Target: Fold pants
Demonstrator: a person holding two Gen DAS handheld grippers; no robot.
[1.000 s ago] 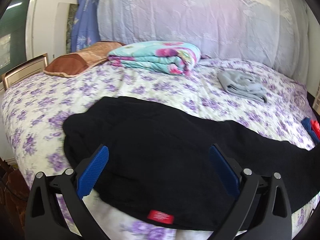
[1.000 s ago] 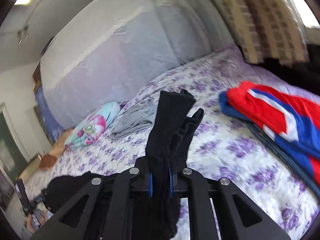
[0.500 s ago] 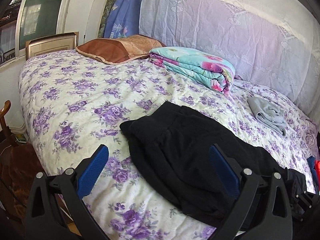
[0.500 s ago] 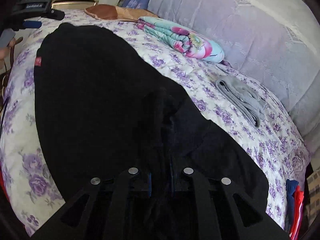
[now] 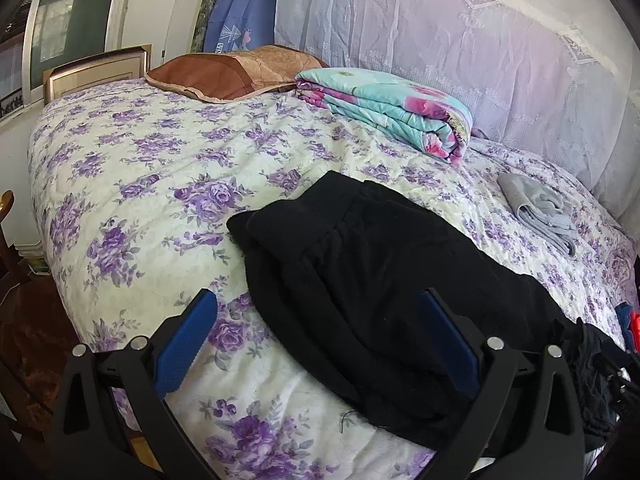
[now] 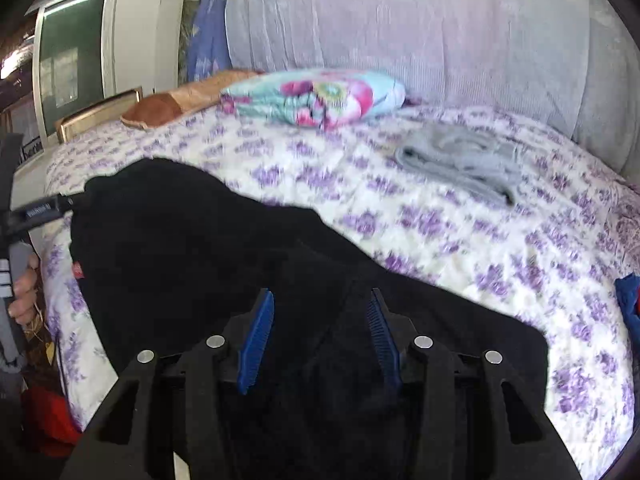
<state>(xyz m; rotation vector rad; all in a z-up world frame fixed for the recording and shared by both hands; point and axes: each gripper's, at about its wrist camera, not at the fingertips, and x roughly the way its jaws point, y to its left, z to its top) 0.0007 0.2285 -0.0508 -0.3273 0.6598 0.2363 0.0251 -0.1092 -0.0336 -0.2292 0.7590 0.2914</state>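
Since the black pants (image 5: 384, 280) lie doubled over on the floral bedspread (image 5: 132, 184), near its front edge, the first fold looks done and the second is in hand. In the left wrist view they run from about ten o'clock down to four o'clock, one end heaped at the upper left. The left gripper (image 5: 320, 340) hangs over them with its blue pads wide apart and nothing between them. The right gripper (image 6: 320, 336) sits low over the cloth, its pads partly spread; dark fabric fills the gap, but it appears released rather than pinched, though the blur makes that uncertain. My guess is that the next move calls for both grippers to take one short end and carry it across to the other, keeping the layers aligned.

At twelve o'clock rests a folded floral blanket (image 5: 392, 112), with a brown pillow (image 5: 232, 76) at eleven and a folded grey garment (image 5: 540, 212) at two. Black on black hides the seams and edges, and the lower end of the pants is cut off behind the gripper frames.
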